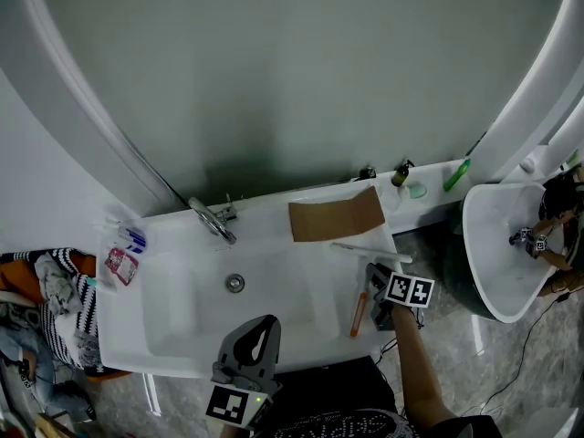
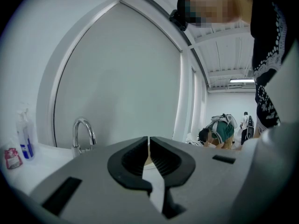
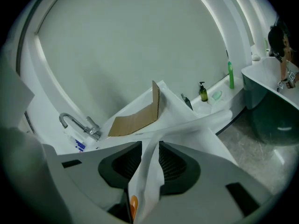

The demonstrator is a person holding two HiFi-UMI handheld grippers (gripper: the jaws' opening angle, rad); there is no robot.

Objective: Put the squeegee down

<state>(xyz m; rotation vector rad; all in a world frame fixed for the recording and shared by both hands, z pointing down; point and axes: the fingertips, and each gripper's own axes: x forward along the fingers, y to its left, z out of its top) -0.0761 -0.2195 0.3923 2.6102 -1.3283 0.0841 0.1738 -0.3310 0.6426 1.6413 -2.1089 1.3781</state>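
Squeegee: the white squeegee (image 1: pixel 370 252) is over the right end of the sink (image 1: pixel 164 359) counter, its long blade lying crosswise just in front of the piece of cardboard (image 1: pixel 336 217) and its orange-tipped handle pointing back towards the person

Right gripper: the right gripper (image 1: pixel 376 281) is clamped on the white handle, and in the right gripper view the handle fills the narrow gap between the two dark pads (image 3: pixel 174 164), with the orange end showing below them

Left gripper: the left gripper (image 1: pixel 265 328) hangs at the front edge of the sink, jaws drawn together to a thin slit with nothing between them, aimed at the tap (image 1: pixel 212 219) and the wall

Contact: no view shows for sure whether the blade already rests on the counter or hangs just above it

Step in hand: judged from the grip and the place, this is the lowering part of the job, since the squeegee is at the counter but not yet let go

Next move: it calls for easing the blade flat onto the bare counter beside the cardboard, then parting the right jaws and pulling straight back along the handle so it is not dragged

Watch for: the counter edge is near, so a handle left hanging over it might tip the squeegee to the floor
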